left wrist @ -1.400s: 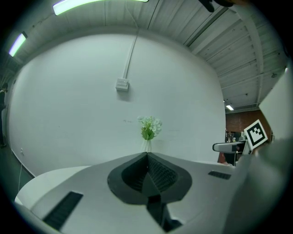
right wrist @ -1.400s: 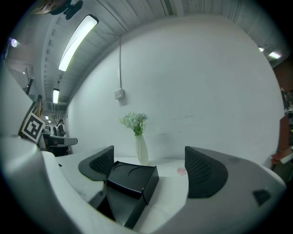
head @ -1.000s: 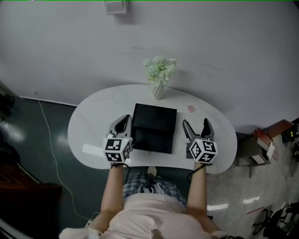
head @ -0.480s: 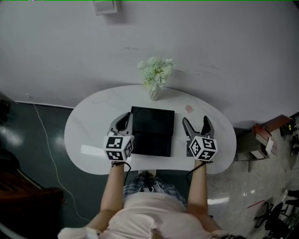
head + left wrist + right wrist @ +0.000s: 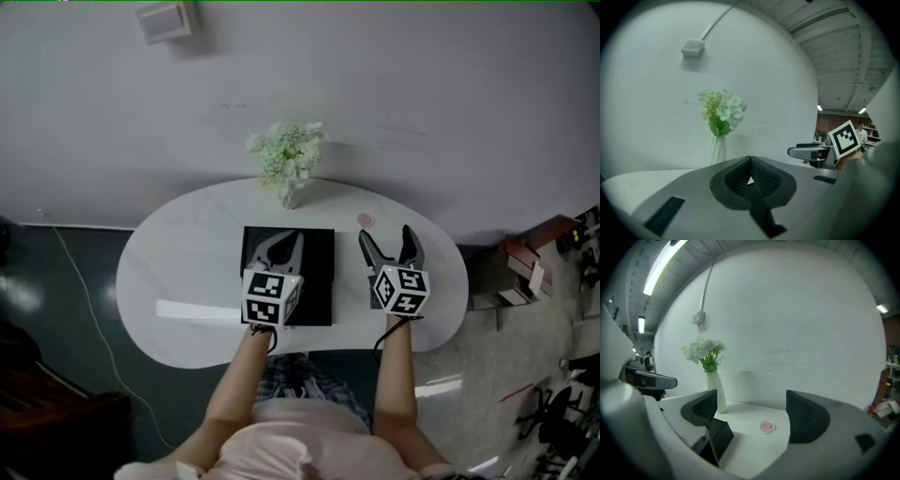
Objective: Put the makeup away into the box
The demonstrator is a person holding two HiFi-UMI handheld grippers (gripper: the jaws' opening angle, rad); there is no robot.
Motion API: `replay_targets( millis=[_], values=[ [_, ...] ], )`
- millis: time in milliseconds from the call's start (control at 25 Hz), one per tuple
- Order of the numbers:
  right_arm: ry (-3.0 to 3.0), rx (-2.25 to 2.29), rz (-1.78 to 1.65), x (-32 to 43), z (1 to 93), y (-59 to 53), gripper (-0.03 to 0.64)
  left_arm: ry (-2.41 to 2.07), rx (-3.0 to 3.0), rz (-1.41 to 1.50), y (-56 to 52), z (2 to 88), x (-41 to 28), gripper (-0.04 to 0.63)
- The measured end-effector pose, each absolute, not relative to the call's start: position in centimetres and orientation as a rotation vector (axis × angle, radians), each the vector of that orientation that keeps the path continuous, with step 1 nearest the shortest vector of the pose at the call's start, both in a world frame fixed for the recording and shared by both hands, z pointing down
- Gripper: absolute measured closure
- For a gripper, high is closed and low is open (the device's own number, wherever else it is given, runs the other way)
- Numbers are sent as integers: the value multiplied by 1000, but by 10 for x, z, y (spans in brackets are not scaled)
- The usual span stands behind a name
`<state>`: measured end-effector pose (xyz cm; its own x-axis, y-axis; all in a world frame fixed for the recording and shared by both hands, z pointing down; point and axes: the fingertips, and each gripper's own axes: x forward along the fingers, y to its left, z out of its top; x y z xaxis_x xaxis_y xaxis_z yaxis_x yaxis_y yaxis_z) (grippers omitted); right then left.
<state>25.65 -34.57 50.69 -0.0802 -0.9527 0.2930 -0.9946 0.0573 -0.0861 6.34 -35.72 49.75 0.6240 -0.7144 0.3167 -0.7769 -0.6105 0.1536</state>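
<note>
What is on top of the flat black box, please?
Only the left hand-held gripper, jaws shut, is over the flat black box; the surface directly beneath it is hidden.

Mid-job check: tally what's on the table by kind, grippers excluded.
Black box: 1
Pink makeup compact: 1
Vase of flowers: 1
White strip: 1
Total: 4

Head view looks down — both gripper views, low, share the vase.
</note>
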Motion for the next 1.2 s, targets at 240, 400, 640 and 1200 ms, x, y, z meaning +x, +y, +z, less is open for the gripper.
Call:
replay_targets(
  millis=[240, 400, 640, 1200],
  values=[
    [-2101, 1997, 435, 273, 529, -376, 146, -1142, 2552, 396, -384, 515, 106, 571],
    [-2059, 1968, 494, 279, 553, -400, 164, -1125, 2500, 430, -404, 531, 120, 570],
    [-2003, 1897, 644, 283, 607, -427, 178, -1106, 2417, 487, -421, 564, 131, 571],
    [-1854, 1719, 834, 279, 689, -437, 247, -1059, 2352, 541, -432, 590, 144, 571]
  ],
)
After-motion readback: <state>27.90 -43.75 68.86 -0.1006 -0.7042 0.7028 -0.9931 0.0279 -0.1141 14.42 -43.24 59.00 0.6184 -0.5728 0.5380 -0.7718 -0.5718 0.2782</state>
